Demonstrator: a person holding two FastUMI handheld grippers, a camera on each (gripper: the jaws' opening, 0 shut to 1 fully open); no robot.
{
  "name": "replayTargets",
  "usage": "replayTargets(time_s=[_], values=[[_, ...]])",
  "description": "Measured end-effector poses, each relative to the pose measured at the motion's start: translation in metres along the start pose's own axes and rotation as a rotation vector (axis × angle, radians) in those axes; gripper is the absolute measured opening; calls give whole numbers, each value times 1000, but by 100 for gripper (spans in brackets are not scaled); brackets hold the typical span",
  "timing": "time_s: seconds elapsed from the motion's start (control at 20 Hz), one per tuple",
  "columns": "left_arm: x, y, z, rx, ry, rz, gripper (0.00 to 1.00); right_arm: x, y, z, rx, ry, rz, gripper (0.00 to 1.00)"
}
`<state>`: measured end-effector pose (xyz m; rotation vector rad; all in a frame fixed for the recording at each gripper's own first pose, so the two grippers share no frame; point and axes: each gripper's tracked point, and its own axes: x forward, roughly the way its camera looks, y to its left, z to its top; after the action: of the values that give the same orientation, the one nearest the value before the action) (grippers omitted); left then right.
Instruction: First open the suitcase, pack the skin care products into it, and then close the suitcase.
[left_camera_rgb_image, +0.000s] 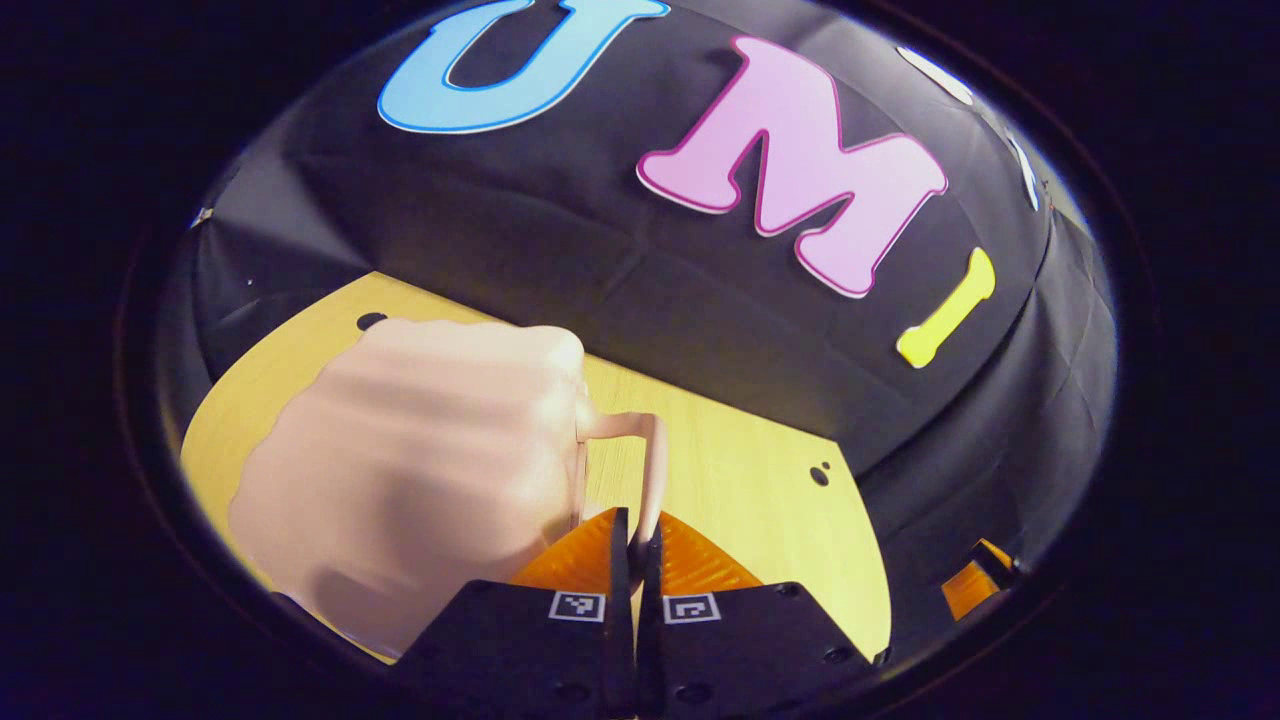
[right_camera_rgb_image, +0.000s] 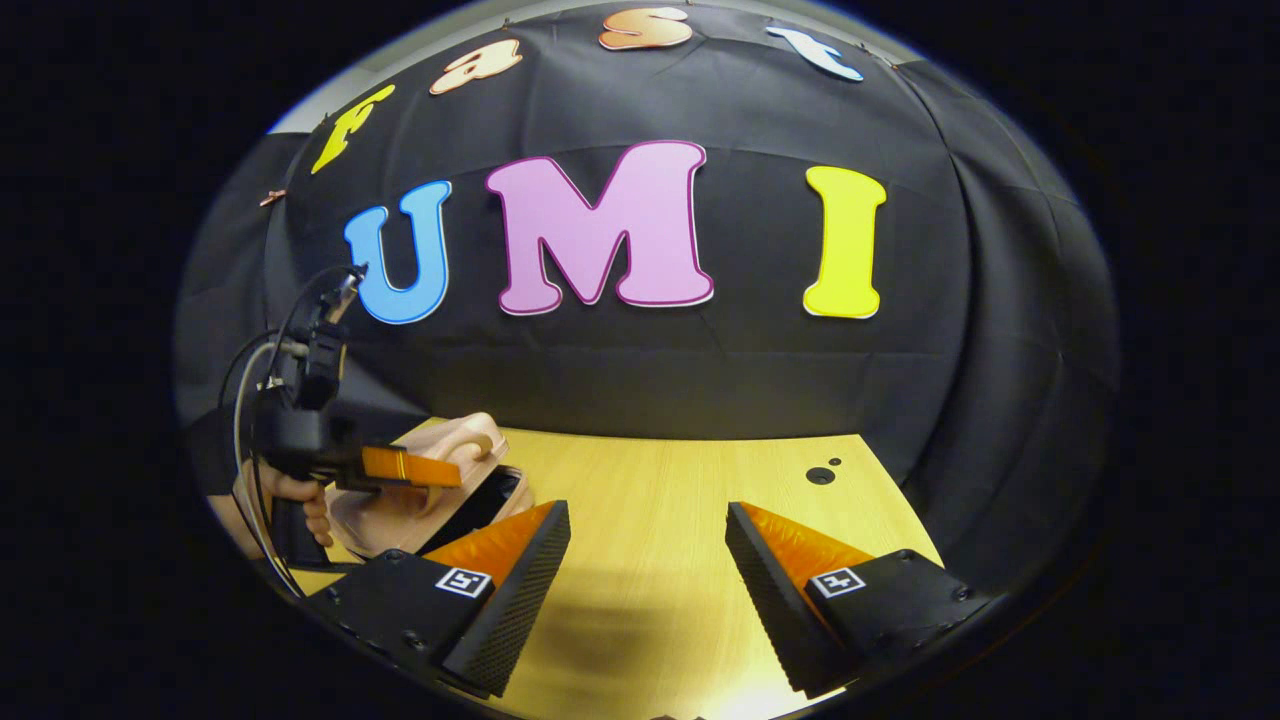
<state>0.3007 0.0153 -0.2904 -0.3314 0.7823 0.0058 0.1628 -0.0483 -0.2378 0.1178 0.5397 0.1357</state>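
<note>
**Left fingers hold the suitcase handle; lid lifts up and away from them**

In the left gripper view the left gripper has its 2 fingers pressed together on the thin loop of the handle, which arches up from just in front of the tips. The pink suitcase bulks immediately to the left of the fingers in that view, blurred, its ribbed shell rising above the table. The handle's loop stands roughly upright and runs straight ahead of the fingers, so any pull goes along their own line.

In the right gripper view the right gripper hangs over bare table with its fingers spread wide, nothing between them. The suitcase lies well to its left near the table's edge, the lid partly raised with a dark gap beneath it, and the left gripper reaches in across it, held by a hand.

The left side is plainly nearer. No skin care products can be made out. Judged from this, opening is under way and packing not yet begun.
</note>
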Motion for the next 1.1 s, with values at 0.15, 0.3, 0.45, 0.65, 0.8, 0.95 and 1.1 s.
replayTargets(time_s=[0.15, 0.3, 0.45, 0.65, 0.8, 0.95, 1.1], values=[[14, 3, -27, 70, 85, 50, 11, 5, -9, 0, -3, 5, -19, 99], [4, -14, -30, 49, 90, -6, 33, -3, -6, 5, 5, -12, -47, 99], [-33, -25, -31, 47, 56, -59, 74, -24, 6, 13, 35, -26, -71, 99], [-136, -17, 7, 196, -187, -31, 95, -82, 33, 62, -41, -217, -90, 99], [-223, -6, 33, 344, -426, 31, 95, -120, 59, 81, -58, -310, -95, 98], [-286, -9, 45, 375, -581, 91, 96, -150, 85, 88, -15, -338, -70, 99], [-321, -9, 42, 356, -649, 114, 96, -177, 100, 95, -22, -373, -61, 99]])
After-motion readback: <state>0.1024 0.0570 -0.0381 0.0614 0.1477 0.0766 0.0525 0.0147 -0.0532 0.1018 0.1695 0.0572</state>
